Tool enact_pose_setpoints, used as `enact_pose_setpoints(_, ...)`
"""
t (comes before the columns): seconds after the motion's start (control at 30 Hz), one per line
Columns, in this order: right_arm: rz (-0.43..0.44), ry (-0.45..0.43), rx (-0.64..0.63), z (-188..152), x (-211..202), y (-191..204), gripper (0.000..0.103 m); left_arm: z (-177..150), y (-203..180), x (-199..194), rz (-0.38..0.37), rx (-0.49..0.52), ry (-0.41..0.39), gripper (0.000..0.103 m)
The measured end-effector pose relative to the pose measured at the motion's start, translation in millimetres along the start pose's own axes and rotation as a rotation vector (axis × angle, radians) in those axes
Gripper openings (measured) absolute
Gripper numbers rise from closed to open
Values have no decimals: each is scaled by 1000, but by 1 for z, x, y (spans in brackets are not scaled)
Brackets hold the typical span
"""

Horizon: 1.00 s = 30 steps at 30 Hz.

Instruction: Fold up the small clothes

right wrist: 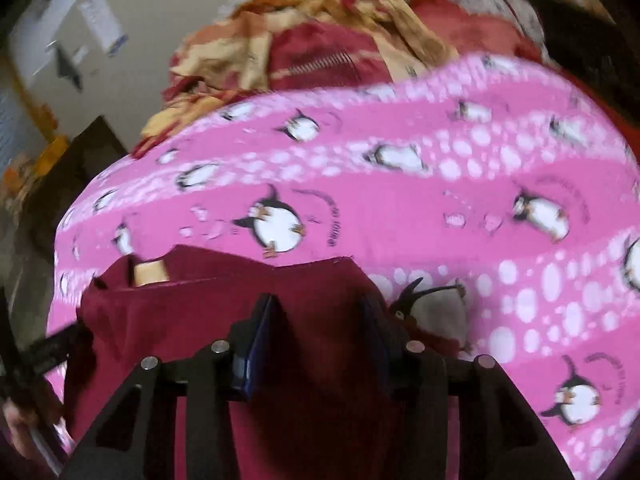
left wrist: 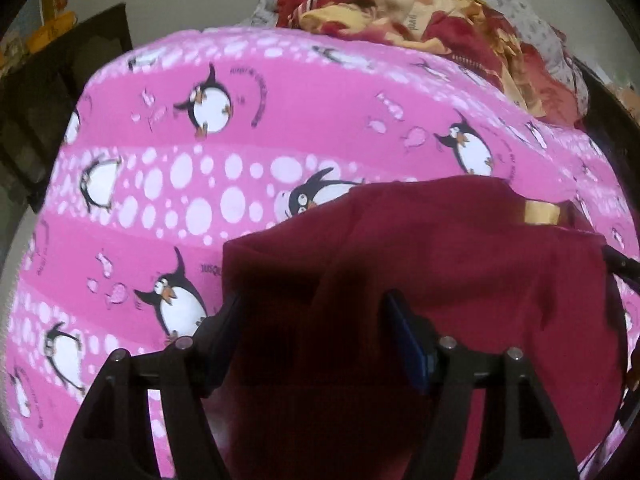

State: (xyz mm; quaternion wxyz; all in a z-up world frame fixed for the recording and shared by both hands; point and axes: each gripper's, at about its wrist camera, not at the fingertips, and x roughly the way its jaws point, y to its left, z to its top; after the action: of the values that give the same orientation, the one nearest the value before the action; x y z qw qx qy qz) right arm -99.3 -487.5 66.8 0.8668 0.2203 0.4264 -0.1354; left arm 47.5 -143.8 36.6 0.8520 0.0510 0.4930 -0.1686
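Pink penguin bedsheet (left wrist: 280, 92) under a maroon garment (left wrist: 460, 248) — my left gripper (left wrist: 312, 308) and right gripper (right wrist: 320, 312) gape, fabric loose between them.

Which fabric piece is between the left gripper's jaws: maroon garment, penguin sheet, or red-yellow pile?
The maroon garment: plain dark red, lying between the left gripper fingers. The penguin sheet is underneath; the red-yellow pile lies beyond.

- Our left gripper (left wrist: 312, 312) is matte black plastic, with two flat angular arms splaying out to each side in a V.
- We see a round silver screw head capping each arm's joint, four in a row.
- Its fingers (left wrist: 408, 340) carry dark blue pads on their inner faces.
- Our right gripper (right wrist: 318, 320) matches: black frame, silver screws, blue-padded fingers (right wrist: 256, 336).
- We see triangular cut-outs in the outer arms.
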Motion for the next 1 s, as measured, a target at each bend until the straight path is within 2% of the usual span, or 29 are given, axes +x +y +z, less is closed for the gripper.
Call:
enact_pose_setpoints(0.07,13,-5,-23,-1,-14,3,48,-1,3,-5,-11,-3,-7,69)
enact_pose_setpoints(0.2,30,8,-25,-17,-54,-5,59,-8,9,-28,-21,-6,-29,69)
enact_pose_setpoints(0.3,51,48,-8,-39,-76,-15,59,-20,15,-47,-44,-13,-50,70)
enact_pose_setpoints(0.43,68,99,-3,-73,-91,-18,59,-43,12,-60,-24,21,-41,70)
enact_pose_setpoints(0.53,31,154,-52,-96,-87,-9,58,-59,8,-65,-7,48,-37,70)
enact_pose_setpoints(0.57,-13,164,-107,-105,-85,-3,43,-66,8,-65,5,56,-34,70)
enact_pose_setpoints(0.6,-56,161,-151,-109,-85,1,21,-70,8,-64,13,60,-30,70)
enact_pose_setpoints(0.67,-97,162,-166,-114,-82,-2,16,-82,12,-63,29,57,-18,74)
enact_pose_setpoints(0.77,-102,178,-126,-110,-86,-6,16,-96,24,-55,20,21,23,75)
enact_pose_setpoints(0.87,-106,114,-113,-98,-107,6,18,-101,34,-60,-11,-26,14,75)
enact_pose_setpoints(1.0,51,91,-133,-74,-111,47,31,-105,36,-59,-19,-24,16,76)
